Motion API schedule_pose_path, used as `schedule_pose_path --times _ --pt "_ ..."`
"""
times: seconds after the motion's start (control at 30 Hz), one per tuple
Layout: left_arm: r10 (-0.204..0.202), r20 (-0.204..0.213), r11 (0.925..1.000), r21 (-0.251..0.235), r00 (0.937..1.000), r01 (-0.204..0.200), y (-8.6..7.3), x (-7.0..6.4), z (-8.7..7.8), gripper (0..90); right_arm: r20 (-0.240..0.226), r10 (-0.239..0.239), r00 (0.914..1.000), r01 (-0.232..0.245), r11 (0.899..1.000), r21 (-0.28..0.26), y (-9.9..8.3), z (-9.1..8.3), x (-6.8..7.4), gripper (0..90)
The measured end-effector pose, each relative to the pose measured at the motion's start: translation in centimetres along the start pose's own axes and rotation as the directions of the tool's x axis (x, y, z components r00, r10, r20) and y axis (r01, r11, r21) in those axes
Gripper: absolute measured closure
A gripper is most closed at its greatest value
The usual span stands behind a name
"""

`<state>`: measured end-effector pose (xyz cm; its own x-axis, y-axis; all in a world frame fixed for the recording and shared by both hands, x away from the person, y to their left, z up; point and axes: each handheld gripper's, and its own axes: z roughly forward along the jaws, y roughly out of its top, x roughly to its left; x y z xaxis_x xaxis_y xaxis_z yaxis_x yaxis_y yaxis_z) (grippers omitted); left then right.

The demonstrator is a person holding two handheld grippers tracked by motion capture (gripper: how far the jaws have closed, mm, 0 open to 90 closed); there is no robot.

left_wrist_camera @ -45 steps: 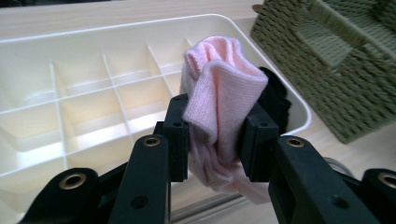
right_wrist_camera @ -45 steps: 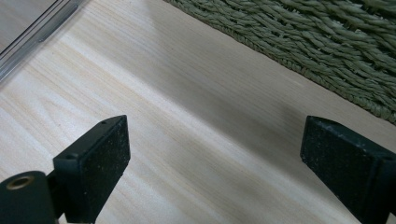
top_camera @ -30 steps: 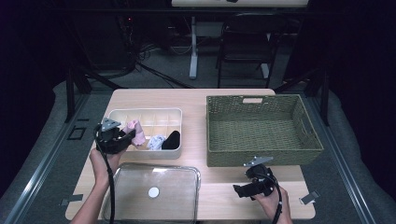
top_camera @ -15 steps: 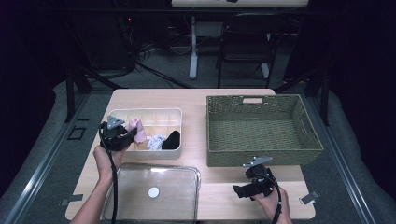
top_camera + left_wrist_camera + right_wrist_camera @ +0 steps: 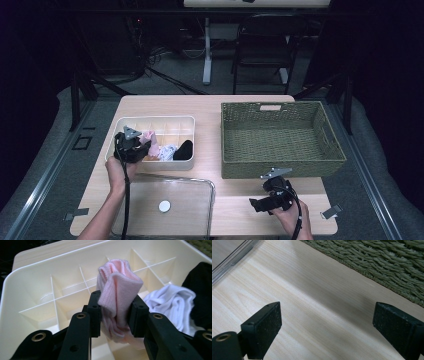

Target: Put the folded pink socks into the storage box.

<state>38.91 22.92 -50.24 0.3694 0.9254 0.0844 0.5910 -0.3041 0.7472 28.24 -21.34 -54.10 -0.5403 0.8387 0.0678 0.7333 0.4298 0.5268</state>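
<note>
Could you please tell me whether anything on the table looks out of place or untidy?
The white sock and black sock lie bunched across the divider tray's compartments. Otherwise nothing stands out.

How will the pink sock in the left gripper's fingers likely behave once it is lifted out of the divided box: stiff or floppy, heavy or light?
Probably floppy: the pink sock folds and bulges where the left gripper pinches it. Likely light, being thin ribbed knit. It seems unlikely to slip, since the cloth is squeezed between the fingers, though a loose end may drag over the box dividers.
</note>
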Motion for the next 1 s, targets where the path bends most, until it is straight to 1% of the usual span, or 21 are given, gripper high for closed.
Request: schedule_pose_path --times 0.07,0.1,0.17,0.2,0.27,0.33,0.4,0.43,0.47,0.53,0.57,0.6,0.63,0.7,0.73,0.77,0.8,0.87,0.93,0.97,1.0 --pt "0.013 -0.033 0.9997 0.02 0.9994 -0.013 -0.1 -0.1 0.2 67.6 -0.002 -0.004 1.0 0.004 1.0 0.003 0.0 0.0 0.0 8.0" --pt "0.019 -0.034 0.9995 0.027 0.9992 -0.019 -0.1 -0.2 0.3 67.6 -0.008 0.001 1.0 -0.001 1.0 -0.005 0.0 0.0 0.0 8.0" --pt "0.022 -0.033 0.9991 0.036 0.9992 -0.021 -0.3 -0.3 0.6 67.5 -0.002 -0.003 1.0 0.003 1.0 0.0 0.0 0.0 0.1 8.0" --pt "0.02 -0.029 0.9991 0.038 0.9994 -0.019 -0.3 -0.3 0.7 67.5 -0.011 -0.001 0.9999 0.001 1.0 0.0 0.1 0.0 0.1 8.0" --pt "0.029 -0.026 0.9985 0.048 0.9992 -0.028 -0.3 -0.5 0.8 67.4 -0.01 -0.003 0.9999 0.003 1.0 0.003 0.1 0.0 0.1 8.0" --pt "0.036 -0.015 0.9973 0.064 0.9992 -0.035 -0.3 -0.6 0.8 67.2 -0.009 0.0 1.0 0.0 1.0 -0.001 0.0 0.0 0.2 8.0" --pt "0.034 -0.005 0.9962 0.08 0.9994 -0.034 -0.3 -0.7 0.9 66.4 -0.011 -0.003 0.9999 0.003 1.0 0.004 0.1 0.0 0.1 8.1" --pt "0.037 0.007 0.9942 0.101 0.9993 -0.037 -0.3 -0.7 1.0 65.6 -0.01 -0.004 0.9999 0.004 1.0 0.005 0.1 0.0 0.1 8.1" --pt "0.033 0.013 0.9935 0.108 0.9994 -0.035 -0.4 -0.7 1.1 64.2 -0.009 0.0 1.0 0.0 1.0 -0.001 0.0 0.0 0.1 8.2" --pt "0.025 0.032 0.9898 0.14 0.9992 -0.03 -0.4 -0.7 1.2 63.1 -0.008 0.0 1.0 0.0 1.0 -0.002 0.0 0.0 0.1 8.2" --pt "0.021 0.041 0.9885 0.149 0.999 -0.027 -0.4 -0.7 1.3 60.9 -0.005 -0.002 1.0 0.002 1.0 -0.001 0.0 0.0 0.1 8.3" --pt "0.012 0.044 0.9874 0.157 0.9989 -0.019 -0.4 -0.8 1.3 59.1 -0.002 0.006 1.0 -0.006 1.0 -0.016 -0.1 0.0 0.1 8.3" --pt "-0.009 0.065 0.9858 0.168 0.9979 -0.002 -0.4 -0.7 1.1 55.9 0.0 0.0 1.0 0.0 1.0 -0.004 0.0 -0.1 0.0 8.4" --pt "-0.009 0.072 0.9843 0.177 0.9973 -0.004 -0.4 -0.5 1.0 54.1 0.001 0.0 1.0 0.0 1.0 -0.003 0.0 -0.1 0.0 8.8" --pt "-0.018 0.075 0.9834 0.181 0.997 0.004 -0.4 -0.5 1.0 51.5 -0.006 0.002 1.0 -0.002 1.0 -0.004 0.0 -0.1 0.0 8.8" --pt "-0.03 0.083 0.9832 0.182 0.9961 0.015 -0.3 -0.4 0.8 49.1 -0.002 0.0 1.0 0.0 1.0 -0.002 0.0 -0.1 0.0 8.8" --pt "-0.026 0.082 0.9845 0.175 0.9963 0.012 -0.3 -0.3 0.6 46.2 0.0 -0.004 1.0 0.004 1.0 -0.001 0.0 -0.1 0.0 8.9" --pt "-0.045 0.096 0.9877 0.154 0.9943 0.03 0.0 0.0 0.1 40.9 -0.004 -0.003 1.0 0.003 1.0 0.001 0.0 -0.2 0.0 8.9" --pt "-0.07 0.124 0.991 0.122 0.9898 0.055 0.4 0.5 -0.5 37.2 -0.009 0.004 1.0 -0.004 1.0 -0.007 0.0 -0.2 0.0 9.0" --pt "-0.071 0.13 0.9916 0.117 0.9889 0.056 0.6 0.7 -0.6 37.2 -0.009 0.004 1.0 -0.004 1.0 -0.007 0.0 -0.2 0.0 9.0" --pt "-0.082 0.136 0.9921 0.106 0.9873 0.068 0.7 0.8 -0.6 36.9 -0.01 0.004 0.9999 -0.004 1.0 -0.004 0.0 -0.2 0.0 9.0"
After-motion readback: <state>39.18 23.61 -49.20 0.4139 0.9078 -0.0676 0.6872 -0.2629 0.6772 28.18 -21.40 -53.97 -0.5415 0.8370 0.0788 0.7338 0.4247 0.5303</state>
